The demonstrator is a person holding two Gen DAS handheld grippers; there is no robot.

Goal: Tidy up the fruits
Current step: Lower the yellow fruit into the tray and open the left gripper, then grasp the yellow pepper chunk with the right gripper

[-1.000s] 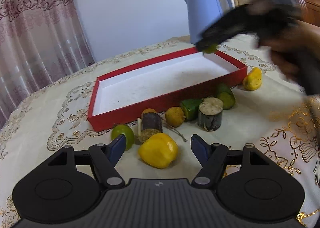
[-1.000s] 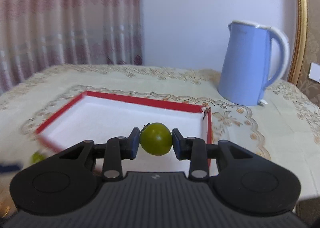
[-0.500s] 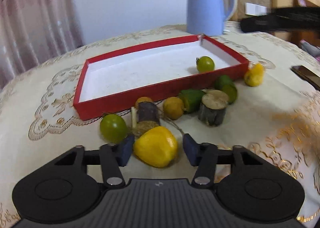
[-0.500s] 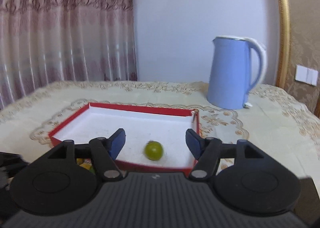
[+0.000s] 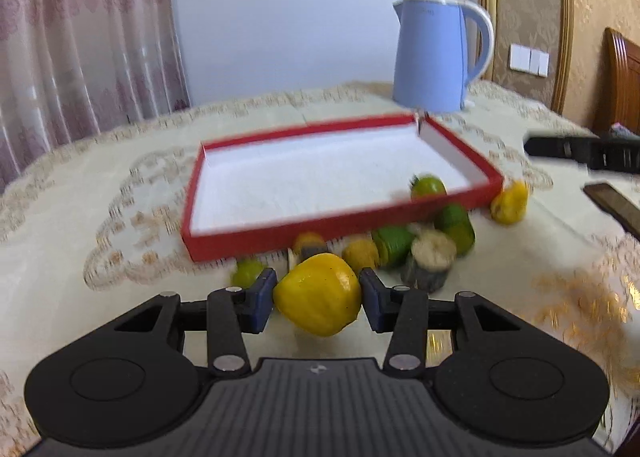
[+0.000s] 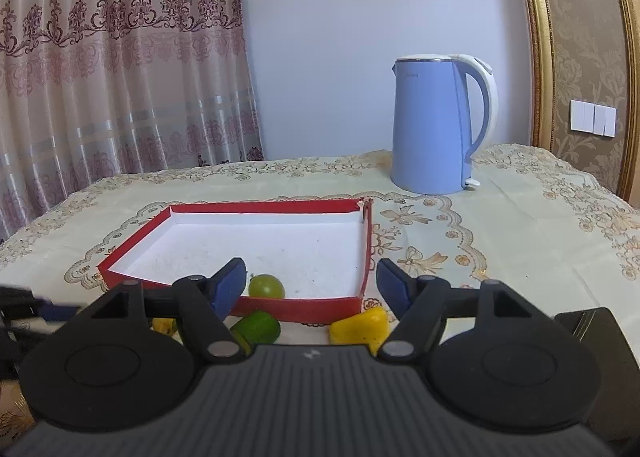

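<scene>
My left gripper (image 5: pixel 318 289) is shut on a large yellow fruit (image 5: pixel 320 297) and holds it just above the tablecloth, in front of the red tray (image 5: pixel 280 235). A round green fruit (image 5: pixel 428 187) lies inside the tray at its near right corner. My right gripper (image 6: pixel 310 273) hovers before the tray's (image 6: pixel 304 307) near wall. Its jaws are opening and nothing is between them. The green fruit (image 6: pixel 266 285) rests on the white tray floor just beyond the left fingertip.
Loose pieces lie along the tray's front wall: a green lime (image 5: pixel 246 271), a small yellow fruit (image 5: pixel 360 253), green chunks (image 5: pixel 392 241), a wooden stub (image 5: pixel 430 261) and a yellow piece (image 5: pixel 510 201). A blue kettle (image 6: pixel 434 125) stands behind. A dark phone (image 5: pixel 616 205) lies right.
My right gripper opened, dropped the green fruit into the tray and drew back. My left gripper closed on the yellow fruit and lifted it off the cloth.
</scene>
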